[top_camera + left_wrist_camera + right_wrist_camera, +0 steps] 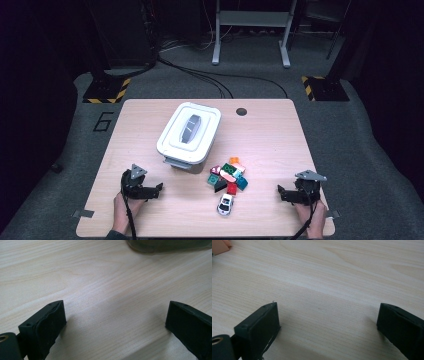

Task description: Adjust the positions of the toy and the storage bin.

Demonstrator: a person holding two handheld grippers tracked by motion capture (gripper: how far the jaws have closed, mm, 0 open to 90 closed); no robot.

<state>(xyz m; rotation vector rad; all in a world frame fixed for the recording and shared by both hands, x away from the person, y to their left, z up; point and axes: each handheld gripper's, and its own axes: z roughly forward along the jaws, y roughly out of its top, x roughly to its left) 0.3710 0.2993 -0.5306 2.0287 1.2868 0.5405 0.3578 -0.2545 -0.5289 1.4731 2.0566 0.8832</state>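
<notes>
A white lidded box (189, 133) with a grey handle stands on the wooden table (270, 130), left of centre. A heap of small coloured toys (228, 176) lies in front of it, with a white toy car (225, 204) nearest the front edge. My left gripper (159, 189) rests low on the table at the front left, open, with bare wood between its jaws (115, 315). At the front right my right gripper (280, 192) also lies open, with nothing between its jaws (328, 320). Both point inward toward the toys.
The box's dark underside edge (170, 246) shows at the top of the left gripper view. A round cable hole (241, 111) sits near the table's far edge. Beyond the table are floor cables and a metal stand (252, 30).
</notes>
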